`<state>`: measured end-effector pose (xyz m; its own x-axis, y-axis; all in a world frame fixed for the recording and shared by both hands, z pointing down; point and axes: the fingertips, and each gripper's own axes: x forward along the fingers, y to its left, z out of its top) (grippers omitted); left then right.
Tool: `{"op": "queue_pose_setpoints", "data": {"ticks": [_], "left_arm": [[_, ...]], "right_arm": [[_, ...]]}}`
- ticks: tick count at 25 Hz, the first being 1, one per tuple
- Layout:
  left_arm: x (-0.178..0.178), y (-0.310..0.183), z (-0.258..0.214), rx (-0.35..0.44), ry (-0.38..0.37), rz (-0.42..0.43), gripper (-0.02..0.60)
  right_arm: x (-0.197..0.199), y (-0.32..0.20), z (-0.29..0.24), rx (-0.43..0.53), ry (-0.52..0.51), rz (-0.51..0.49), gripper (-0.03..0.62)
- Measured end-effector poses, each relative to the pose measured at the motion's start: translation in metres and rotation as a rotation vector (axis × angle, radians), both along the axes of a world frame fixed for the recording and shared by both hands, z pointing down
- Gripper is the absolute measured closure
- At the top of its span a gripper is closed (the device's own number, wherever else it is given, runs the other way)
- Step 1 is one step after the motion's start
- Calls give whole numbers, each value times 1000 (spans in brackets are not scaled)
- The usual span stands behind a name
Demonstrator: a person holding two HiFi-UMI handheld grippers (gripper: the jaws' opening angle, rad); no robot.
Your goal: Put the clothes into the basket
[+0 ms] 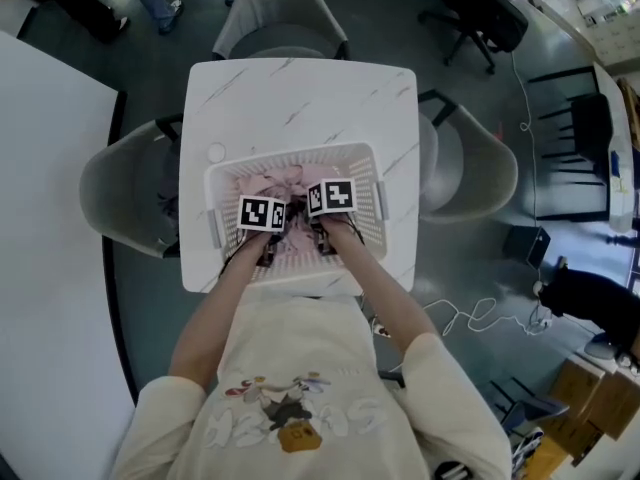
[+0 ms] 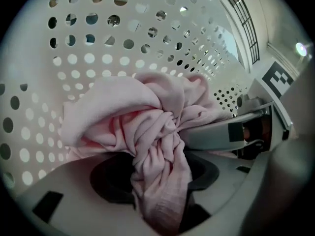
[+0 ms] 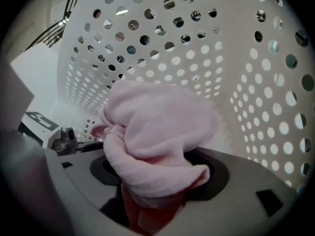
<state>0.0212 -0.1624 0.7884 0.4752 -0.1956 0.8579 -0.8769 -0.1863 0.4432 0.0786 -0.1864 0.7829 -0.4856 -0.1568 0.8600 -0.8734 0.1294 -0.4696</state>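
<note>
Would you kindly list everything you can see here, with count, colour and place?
table: one, white marbled, centre of head view
basket: one, white, on the table
cloth: one, pink, inside the basket
chairs: three, grey, around the table
office chair: one, black, upper right
cable: one, white, floor at right
left gripper: one, grey, shut on the cloth
right gripper: one, grey, shut on the cloth

Left gripper (image 1: 265, 223) and right gripper (image 1: 328, 203) angle down, fingers (image 2: 69, 181) pinching pink cloth (image 2: 147, 132).
</note>
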Motion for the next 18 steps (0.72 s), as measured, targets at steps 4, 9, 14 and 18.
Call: {"op": "queue_pose_setpoints", "data": {"ticks": [4,9,14,18], "left_arm": [[-1,2,8,8,-53,12,329],[1,13,-1,-2,-43,16,330],[-9,18,-12,30,-57,14,330],[-10,19,-24,53,-29,-11,330]], "right_arm": [[2,1,7,15,29,-18,273],[4,13,2,10,2,-9,266],[-5,16,-5,10,-23,-32,261],[-5,17,-16,37,-67,-42,255]]}}
